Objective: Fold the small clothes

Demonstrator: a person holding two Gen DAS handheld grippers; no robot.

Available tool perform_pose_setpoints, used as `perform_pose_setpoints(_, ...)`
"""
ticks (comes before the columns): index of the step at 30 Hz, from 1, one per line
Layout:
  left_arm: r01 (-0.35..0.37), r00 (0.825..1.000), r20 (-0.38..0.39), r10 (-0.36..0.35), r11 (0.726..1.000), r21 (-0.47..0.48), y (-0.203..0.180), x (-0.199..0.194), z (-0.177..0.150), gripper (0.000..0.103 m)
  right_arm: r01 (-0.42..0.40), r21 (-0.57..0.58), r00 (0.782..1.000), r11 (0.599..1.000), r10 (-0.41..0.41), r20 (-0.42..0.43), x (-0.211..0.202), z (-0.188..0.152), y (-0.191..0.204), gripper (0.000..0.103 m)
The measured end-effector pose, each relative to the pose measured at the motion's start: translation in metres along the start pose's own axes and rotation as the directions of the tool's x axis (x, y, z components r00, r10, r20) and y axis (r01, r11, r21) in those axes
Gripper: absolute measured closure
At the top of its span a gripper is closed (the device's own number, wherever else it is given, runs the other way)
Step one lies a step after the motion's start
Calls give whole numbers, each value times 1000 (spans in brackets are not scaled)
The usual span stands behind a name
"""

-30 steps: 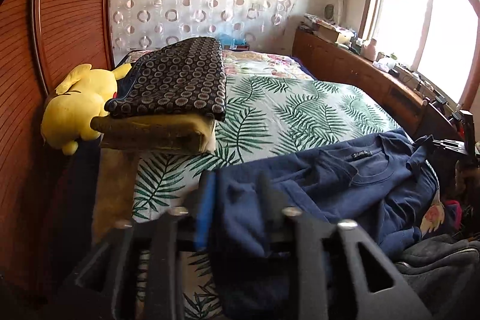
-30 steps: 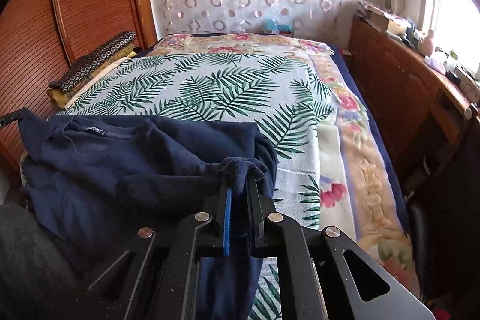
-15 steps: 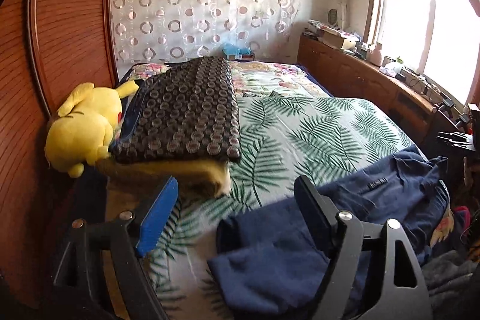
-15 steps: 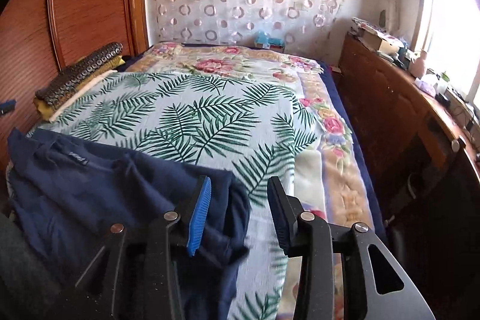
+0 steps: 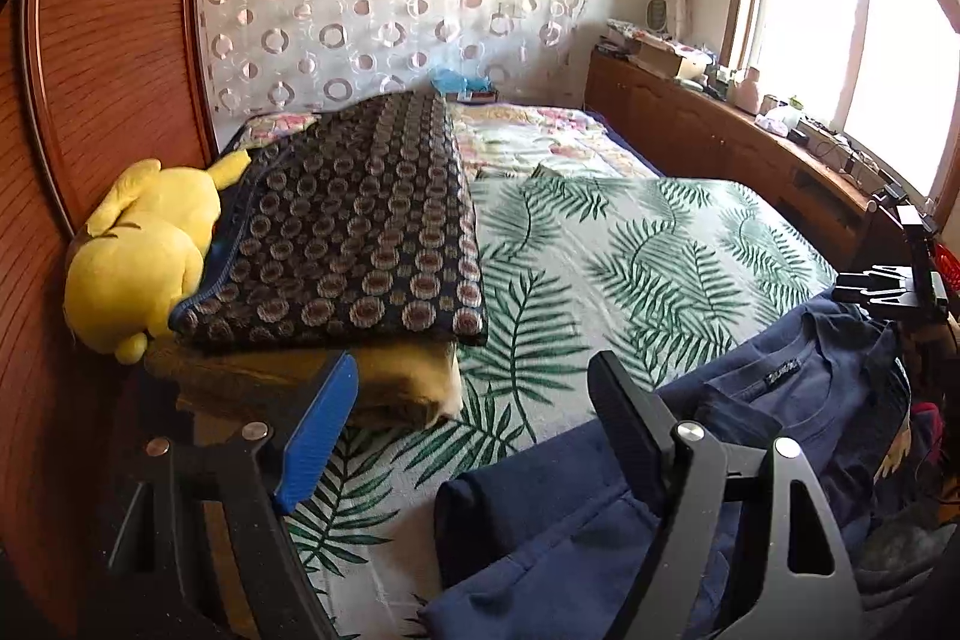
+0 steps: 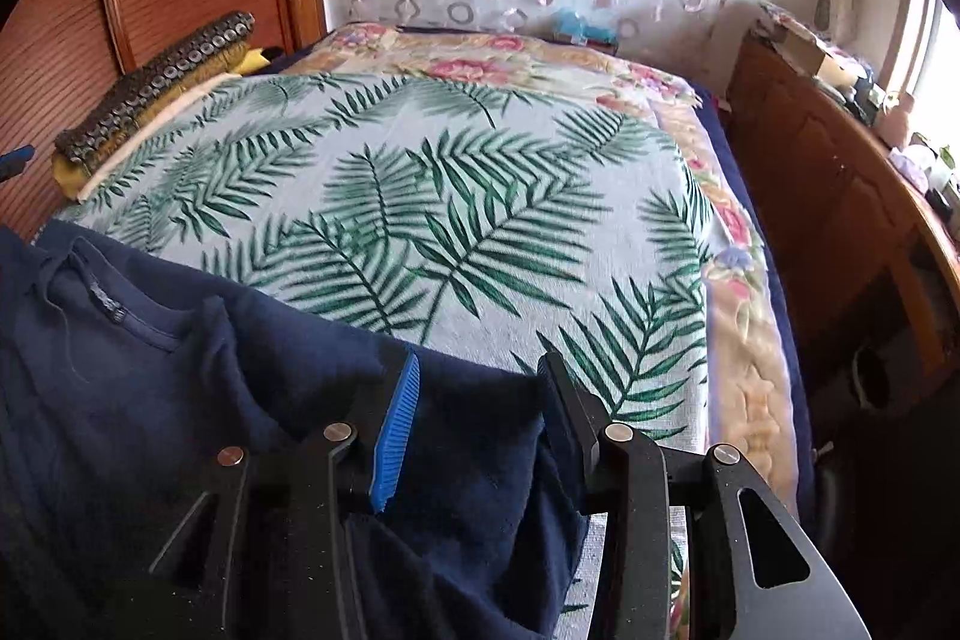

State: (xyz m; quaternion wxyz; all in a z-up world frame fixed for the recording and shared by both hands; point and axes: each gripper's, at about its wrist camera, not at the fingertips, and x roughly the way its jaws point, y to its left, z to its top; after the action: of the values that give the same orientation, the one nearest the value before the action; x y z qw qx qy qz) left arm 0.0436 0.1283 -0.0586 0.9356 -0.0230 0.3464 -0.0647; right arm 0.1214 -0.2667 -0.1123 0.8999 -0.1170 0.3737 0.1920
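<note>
A navy blue shirt (image 5: 780,400) lies rumpled at the near edge of the bed, on the palm-leaf bedspread (image 5: 630,250). My left gripper (image 5: 473,361) is open over the shirt's left end, and its jaws are closing a little. One fold lies under the black finger (image 5: 630,430), and no pad presses on cloth. In the right wrist view the same shirt (image 6: 150,370) shows its collar label. My right gripper (image 6: 480,361) is open there, with loose navy cloth lying between the blue pad (image 6: 396,430) and the black finger, unpinched.
A stack of folded blankets (image 5: 348,232) with a dotted dark one on top sits at the bed's left side, beside a yellow plush toy (image 5: 138,256). A wooden wardrobe (image 5: 108,40) stands on the left. A cluttered wooden cabinet (image 6: 840,190) runs along the right. Grey clothing (image 5: 900,538) lies near the shirt.
Both grippers were shut on shirt corners a second ago. Both have since opened, let the cloth drop onto the bed, and slid sideways along its near edge.
</note>
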Motion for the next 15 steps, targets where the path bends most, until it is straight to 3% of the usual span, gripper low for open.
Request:
perform_pose_setpoints(4, 17, 997, -71, -17, 1000, -6, 2, 15, -11, 51, 13, 23, 1000, 1000, -13, -23, 9, -2, -10, 50)
perform_pose_setpoints(15, 20, 987, -161, -24, 999, -30, 5, 37, -40, 52, -20, 81, 1000, 997, 20, 8, 11, -11, -20, 42)
